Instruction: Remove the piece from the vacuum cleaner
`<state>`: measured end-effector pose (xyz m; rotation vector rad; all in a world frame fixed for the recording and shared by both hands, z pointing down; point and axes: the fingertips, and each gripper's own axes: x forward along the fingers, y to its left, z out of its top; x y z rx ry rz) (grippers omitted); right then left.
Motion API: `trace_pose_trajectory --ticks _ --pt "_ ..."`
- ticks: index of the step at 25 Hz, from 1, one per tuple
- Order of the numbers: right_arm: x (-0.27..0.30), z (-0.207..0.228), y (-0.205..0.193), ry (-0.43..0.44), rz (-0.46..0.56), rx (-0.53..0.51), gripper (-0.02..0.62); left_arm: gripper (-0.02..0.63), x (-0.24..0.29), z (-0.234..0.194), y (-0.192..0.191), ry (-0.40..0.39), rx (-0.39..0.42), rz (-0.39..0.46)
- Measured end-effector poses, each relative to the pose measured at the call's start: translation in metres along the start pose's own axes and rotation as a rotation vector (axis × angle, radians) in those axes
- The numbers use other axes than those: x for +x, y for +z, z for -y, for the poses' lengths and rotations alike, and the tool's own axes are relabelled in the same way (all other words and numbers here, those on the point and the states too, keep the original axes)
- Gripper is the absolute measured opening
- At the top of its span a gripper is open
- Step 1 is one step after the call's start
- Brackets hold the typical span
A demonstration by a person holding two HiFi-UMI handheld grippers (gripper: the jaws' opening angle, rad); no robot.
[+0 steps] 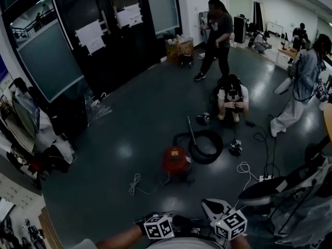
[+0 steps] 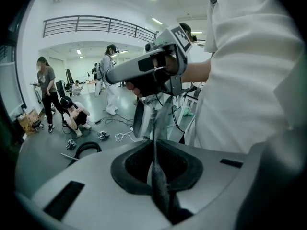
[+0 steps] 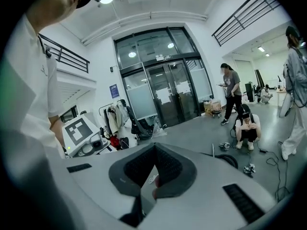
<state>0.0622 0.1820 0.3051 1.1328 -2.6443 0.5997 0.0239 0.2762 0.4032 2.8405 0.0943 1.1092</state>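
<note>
The red vacuum cleaner (image 1: pixel 175 161) stands on the dark floor ahead, well away from both grippers. Its black hose (image 1: pixel 205 146) lies coiled to its right, with a thin metal tube (image 1: pixel 192 131) across the coil. The hose (image 2: pixel 86 149) and the tube (image 3: pixel 213 150) also show in the gripper views. My left gripper (image 1: pixel 182 225) and right gripper (image 1: pixel 213 207) are held close to my body at the bottom edge. The left gripper (image 2: pixel 154 150) is shut and empty, facing the hand-held right gripper (image 2: pixel 113 74). The right gripper (image 3: pixel 154 150) is shut and empty too.
A person crouches (image 1: pixel 232 100) beyond the hose, and others stand (image 1: pixel 218 32) farther back and at the right (image 1: pixel 301 87). Small devices (image 1: pixel 236 148), a power strip (image 1: pixel 265 178) and a white cable (image 1: pixel 136 183) lie on the floor. Stands and bags (image 1: pixel 301 196) crowd the right, and clothes (image 1: pixel 31 134) the left.
</note>
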Motion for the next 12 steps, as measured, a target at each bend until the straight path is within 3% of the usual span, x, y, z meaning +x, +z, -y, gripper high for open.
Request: trace_pose_trajectory --ticks 12 --pt "-0.0020 -0.0012 -0.0043 -0.006 -0.011 -0.027 0.014 0.029 0.0007 0.0010 -0.0042 0.009 0.003 0.001"
